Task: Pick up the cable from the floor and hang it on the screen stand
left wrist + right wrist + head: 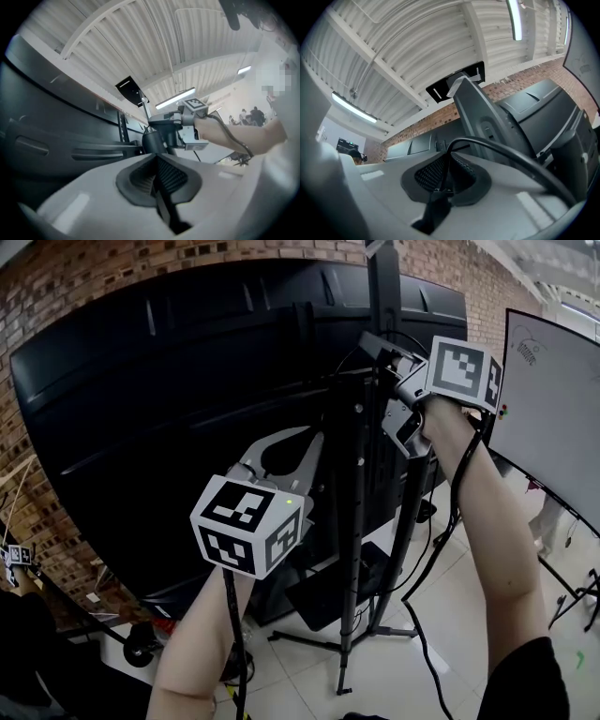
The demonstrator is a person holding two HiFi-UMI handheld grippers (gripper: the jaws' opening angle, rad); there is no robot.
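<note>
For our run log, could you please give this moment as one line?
right claw shut on thin black cable | at black metal screen stand top | left claw shut, empty, lower

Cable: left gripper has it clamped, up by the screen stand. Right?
No. The right gripper has the cable clamped, not the left gripper, which is shut on nothing. It is up by the screen stand. The right gripper view shows the cable between its jaws.

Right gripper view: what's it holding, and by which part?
The right gripper pinches the black cable between its pads, the cable arcing off right. Whether near an end or mid-length cannot be told.
</note>
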